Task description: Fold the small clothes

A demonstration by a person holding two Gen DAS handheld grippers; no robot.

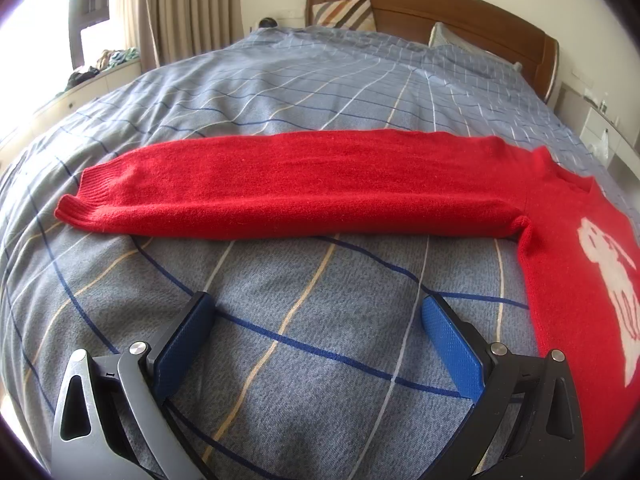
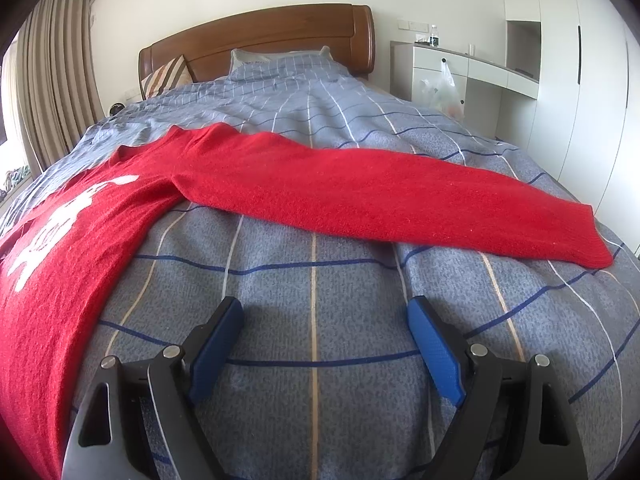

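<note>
A red knit sweater (image 1: 568, 264) with a white figure on its front lies flat on the blue checked bedspread (image 1: 304, 92). In the left wrist view one sleeve (image 1: 280, 188) stretches out to the left, its ribbed cuff (image 1: 80, 200) at the far left. My left gripper (image 1: 316, 312) is open and empty above bare bedspread, just short of that sleeve. In the right wrist view the sweater body (image 2: 68, 248) lies at the left and the other sleeve (image 2: 380, 200) stretches right. My right gripper (image 2: 324, 312) is open and empty, short of that sleeve.
A wooden headboard (image 2: 260, 36) and pillows (image 2: 280, 60) stand at the far end of the bed. A white desk and wardrobe (image 2: 520, 80) with a hanging plastic bag (image 2: 444, 88) are on the right. Curtains (image 1: 180, 4) and a window ledge with clutter (image 1: 96, 68) are on the left.
</note>
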